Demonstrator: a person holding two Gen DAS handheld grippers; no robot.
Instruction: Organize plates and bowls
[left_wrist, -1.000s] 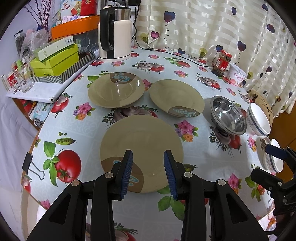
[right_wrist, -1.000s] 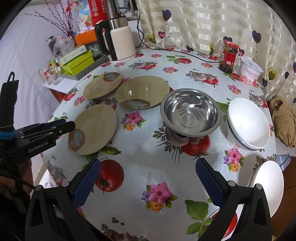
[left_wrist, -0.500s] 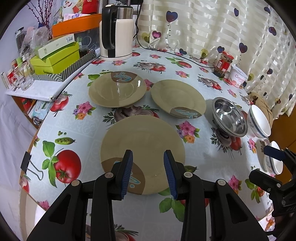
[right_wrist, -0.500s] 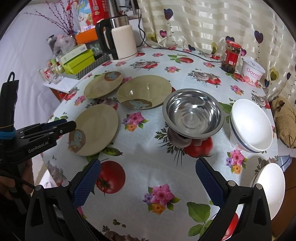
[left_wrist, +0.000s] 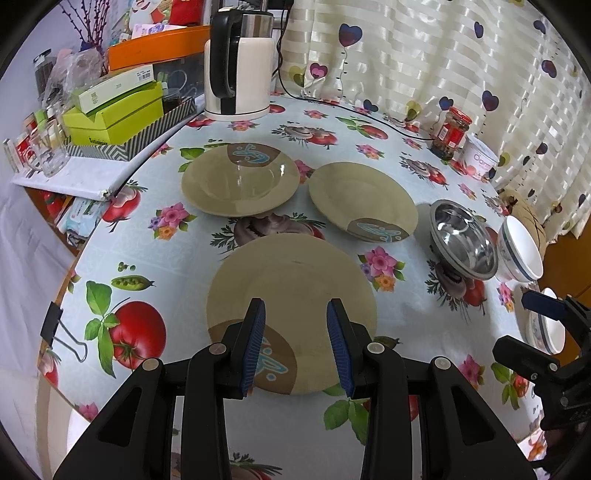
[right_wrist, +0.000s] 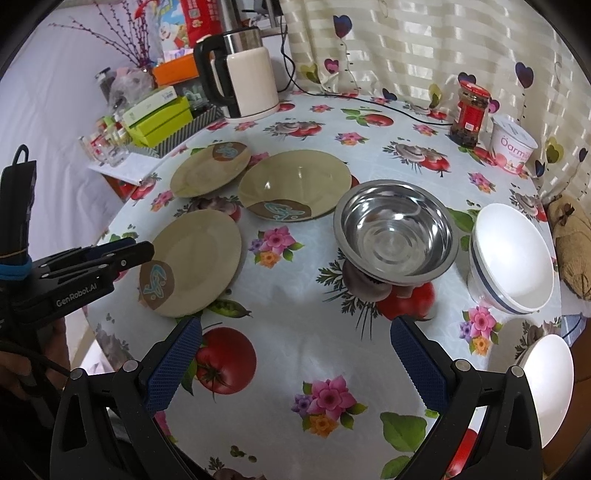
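Now the left gripper (left_wrist: 295, 343) hangs over the near rim of the closest plate (left_wrist: 291, 291), its jaws parted with nothing between them. Against a second ago it sits a shade nearer that plate; the gap between the jaws is unchanged. The right gripper (right_wrist: 295, 363) is spread wide and empty above bare tablecloth, and the steel bowl (right_wrist: 393, 232) lies closer in front of it than before.

Three tan plates lie apart on the surface (left_wrist: 184, 258): the closest one, a deeper one (left_wrist: 240, 184) behind it to the left, and a third (left_wrist: 364, 201) behind to the right. Right of them stands one steel bowl, then a white bowl (right_wrist: 511, 258) just beside it, and a second white bowl (right_wrist: 550, 384) at the surface's right edge. None is stacked. A kettle (left_wrist: 238, 62) stands at the back.
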